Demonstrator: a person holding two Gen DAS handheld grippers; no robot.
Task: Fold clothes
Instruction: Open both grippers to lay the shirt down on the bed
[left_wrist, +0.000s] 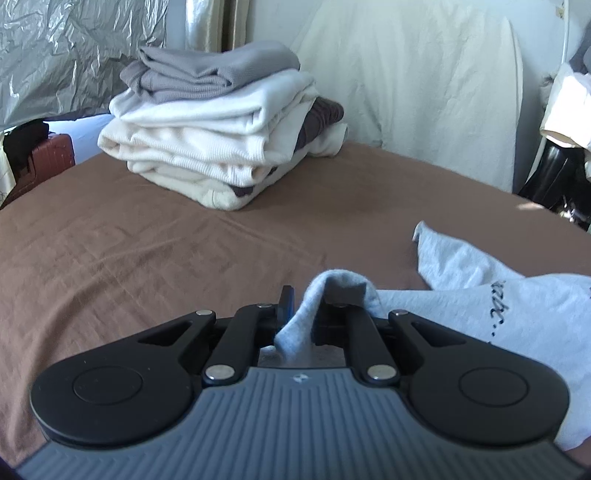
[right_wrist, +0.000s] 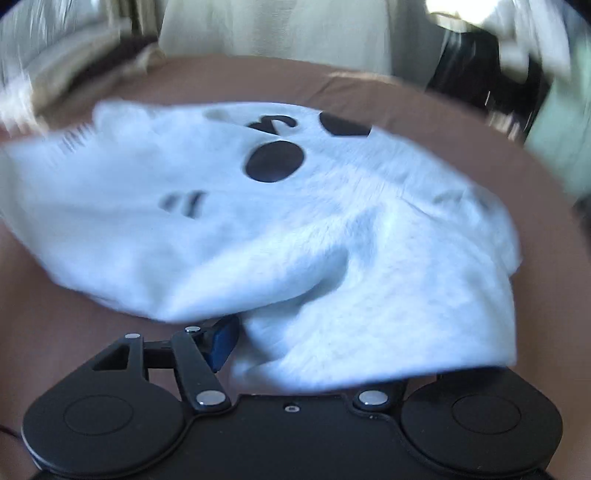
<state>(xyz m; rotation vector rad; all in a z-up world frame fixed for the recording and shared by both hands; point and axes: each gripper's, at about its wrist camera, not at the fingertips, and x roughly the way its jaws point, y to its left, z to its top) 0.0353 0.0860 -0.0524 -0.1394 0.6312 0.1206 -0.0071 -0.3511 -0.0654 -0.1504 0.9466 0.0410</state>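
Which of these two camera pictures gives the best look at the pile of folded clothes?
The left wrist view: the pile of folded clothes sits sharp and whole on the brown bedsheet, grey pieces on cream ones. The right wrist view shows only a blurred smear at its upper left edge.

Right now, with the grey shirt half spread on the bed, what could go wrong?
1. The left gripper pinches only a small bunched fold of the grey shirt; a tug could slip it free.
2. The right gripper is open with cloth draped over one side, so it may snag or grab a wrong layer.
3. A wide sweep might knock the folded pile.
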